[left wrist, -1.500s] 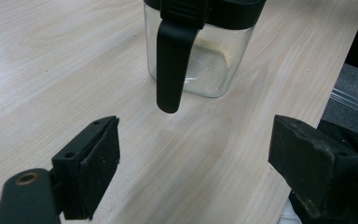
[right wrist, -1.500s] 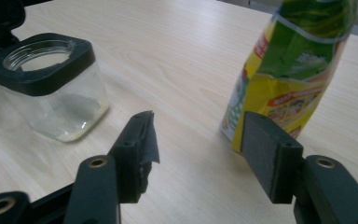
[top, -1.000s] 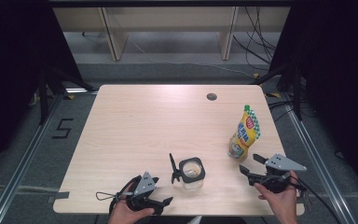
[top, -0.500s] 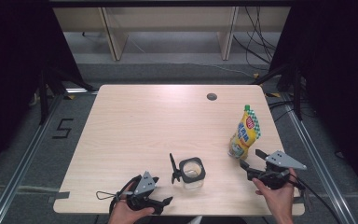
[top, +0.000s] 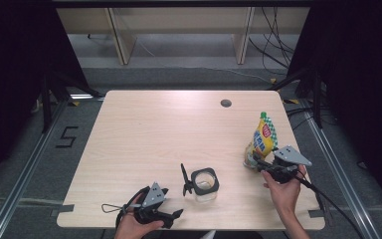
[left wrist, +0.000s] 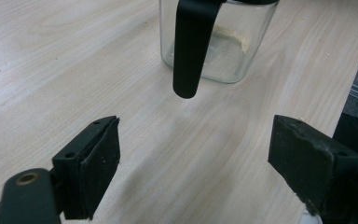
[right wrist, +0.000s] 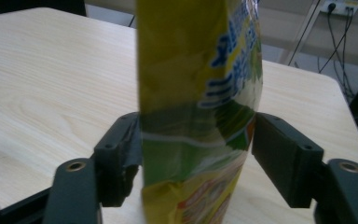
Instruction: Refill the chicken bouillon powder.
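Right claw (right wrist: pixel 196 158) astride half-cropped pouch (right wrist: pixel 198 93)

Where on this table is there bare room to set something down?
The light wooden table is bare across its far half and left side, up to the small dark hole. The near edge is crowded: left tongs, clear glass jar with black handle, yellow snack pouch between the right tongs.

A light wooden table (top: pixel 144 134) stands on grey floor (top: pixel 179 77), black curtains (top: pixel 363 74) flanking.
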`<state>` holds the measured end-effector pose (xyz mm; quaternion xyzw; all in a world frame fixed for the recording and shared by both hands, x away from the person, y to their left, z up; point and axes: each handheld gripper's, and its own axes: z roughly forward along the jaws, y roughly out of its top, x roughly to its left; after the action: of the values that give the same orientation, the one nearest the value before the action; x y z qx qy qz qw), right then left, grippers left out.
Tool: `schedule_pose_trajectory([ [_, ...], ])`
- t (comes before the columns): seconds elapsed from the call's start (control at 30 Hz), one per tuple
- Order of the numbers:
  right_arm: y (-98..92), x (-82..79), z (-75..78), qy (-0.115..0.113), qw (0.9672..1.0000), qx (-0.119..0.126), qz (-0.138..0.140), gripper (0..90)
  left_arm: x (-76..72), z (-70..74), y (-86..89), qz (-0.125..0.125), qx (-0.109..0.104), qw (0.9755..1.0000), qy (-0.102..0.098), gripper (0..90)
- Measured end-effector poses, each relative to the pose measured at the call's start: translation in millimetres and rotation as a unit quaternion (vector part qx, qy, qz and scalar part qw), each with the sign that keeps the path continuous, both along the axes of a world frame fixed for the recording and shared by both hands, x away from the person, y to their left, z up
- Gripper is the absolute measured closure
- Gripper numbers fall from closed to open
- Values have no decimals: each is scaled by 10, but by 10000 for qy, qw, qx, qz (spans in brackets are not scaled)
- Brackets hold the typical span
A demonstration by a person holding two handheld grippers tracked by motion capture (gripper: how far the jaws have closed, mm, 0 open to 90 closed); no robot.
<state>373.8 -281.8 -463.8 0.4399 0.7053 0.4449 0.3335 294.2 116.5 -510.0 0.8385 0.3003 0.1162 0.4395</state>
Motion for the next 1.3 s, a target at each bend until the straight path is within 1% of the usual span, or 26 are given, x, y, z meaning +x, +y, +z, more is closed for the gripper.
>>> schedule_pose_trajectory([
  [0.03,2,7,3,38,10000,0,-1,354,7,0,6,-42,37,10000,-67,163],
  [0.07,-2,14,3,23,10000,-13,20,357,-9,-6,-3,58,-36,10000,48,164],
  [0.13,-21,27,13,-3,9999,-29,103,366,-6,-7,-3,65,-39,10000,34,164],
  [0.2,-34,26,30,103,9998,-36,180,381,-1,-6,5,39,34,10000,30,164],
  [0.27,-79,64,44,15,9988,-194,442,396,-11,-13,-9,82,-80,9999,51,166],
  [0.3,-115,85,55,-48,9976,-373,584,402,-9,-12,-8,87,-90,9999,44,167],
  [0.37,-186,129,59,-107,9947,-403,935,408,2,-11,4,70,-7,10000,10,167],
  [0.47,-304,167,38,-7,9922,-185,1233,419,2,-12,5,86,-16,10000,23,168],
  [0.53,-336,177,19,20,9918,-8,1276,423,15,-7,14,7,43,10000,-43,168],
  [0.57,-326,159,4,41,9928,106,1196,424,15,-8,12,1,30,10000,-54,167],
  [0.63,-320,176,-22,-184,9932,116,1146,417,3,-11,5,78,-7,10000,14,168],
  [0.67,-298,137,-30,23,9947,279,993,398,3,-8,5,75,-2,10000,23,168],
  [0.7,-299,158,-45,-52,9945,325,998,371,5,-9,4,71,-2,10000,17,167],
  [0.73,-295,168,-70,-202,9958,290,849,333,7,-11,3,55,16,10000,-14,168],
  [0.83,-209,161,-128,-45,9973,465,559,301,-6,-10,-3,72,-30,10000,36,167],
  [0.87,-197,184,-148,-161,9974,405,574,281,-3,-8,-3,58,-23,10000,30,167],
  [0.9,-172,194,-165,-136,9975,446,530,272,3,-5,7,52,58,10000,12,167],
  [0.93,-154,207,-183,-177,9975,537,432,269,7,-5,10,35,92,9999,23,168],
  [1.0,-97,216,-207,4,9958,873,287,254,-1,-10,1,62,9,10000,48,168],
  [1.07,-71,263,-238,-19,9967,788,199,257,4,-10,2,68,3,10000,1,168],
  [1.13,-54,271,-256,-69,9964,841,97,260,7,-4,9,9,45,10000,-29,167],
  [1.17,-49,271,-255,-68,9961,884,18,255,-10,-10,-6,84,-77,9999,49,167],
  [1.2,-40,272,-267,-128,9953,957,-10,252,-10,-8,-8,83,-90,9999,45,168],
  [1.23,-30,274,-282,-178,9953,953,-57,252,-5,-5,-2,49,-29,10000,37,167],
  [1.27,-39,282,-295,-248,9960,857,-9,253,1,-4,4,14,65,10000,0,168],
  [1.3,-34,279,-308,-235,9957,895,51,253,0,-12,-9,3,-7,10000,-55,168],
])
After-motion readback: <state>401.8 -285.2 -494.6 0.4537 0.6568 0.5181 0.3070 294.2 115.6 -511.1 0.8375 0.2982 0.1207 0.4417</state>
